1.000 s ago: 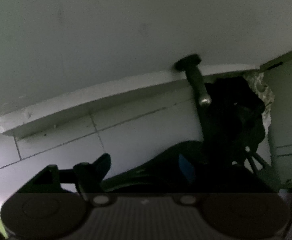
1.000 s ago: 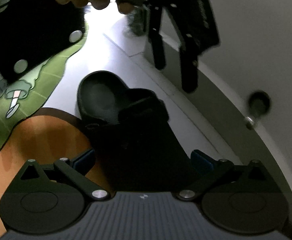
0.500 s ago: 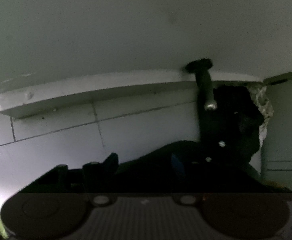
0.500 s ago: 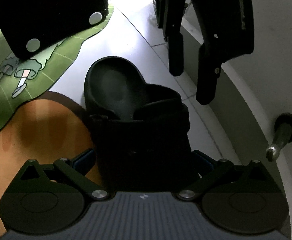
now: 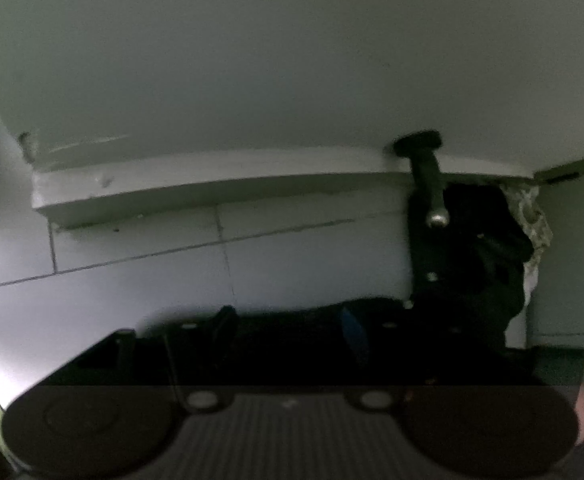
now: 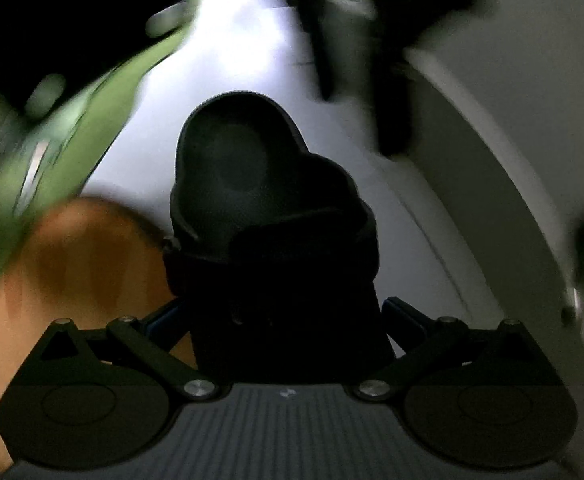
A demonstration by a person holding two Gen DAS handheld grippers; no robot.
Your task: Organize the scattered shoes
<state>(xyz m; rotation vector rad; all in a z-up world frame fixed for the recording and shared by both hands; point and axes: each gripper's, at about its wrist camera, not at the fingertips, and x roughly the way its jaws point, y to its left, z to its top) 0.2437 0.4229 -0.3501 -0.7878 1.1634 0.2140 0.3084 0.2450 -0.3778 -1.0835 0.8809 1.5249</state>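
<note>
A black slipper [image 6: 248,184] lies on the pale floor beside an orange and green mat, its heel pointing away from me. My right gripper [image 6: 280,312] is low over the slipper's strap with its jaws wide, one finger on each side. The gloom hides whether the pads press on it. My left gripper [image 6: 358,92] hangs blurred above the floor past the slipper's heel, jaws apart and empty. In the left wrist view the left gripper [image 5: 288,320] shows only dark shapes between its fingers.
A white wall with a baseboard [image 5: 212,188] runs close by, carrying a black doorstop [image 5: 424,172] with a silver tip. The mat [image 6: 64,128] covers the floor at the left. A dark mass [image 5: 464,248] and a patterned cloth [image 5: 536,220] fill the corner.
The right gripper has come down and forward, so the slipper now fills the gap between its fingers. The left gripper's fingers have drawn closer together and its view has rolled.
</note>
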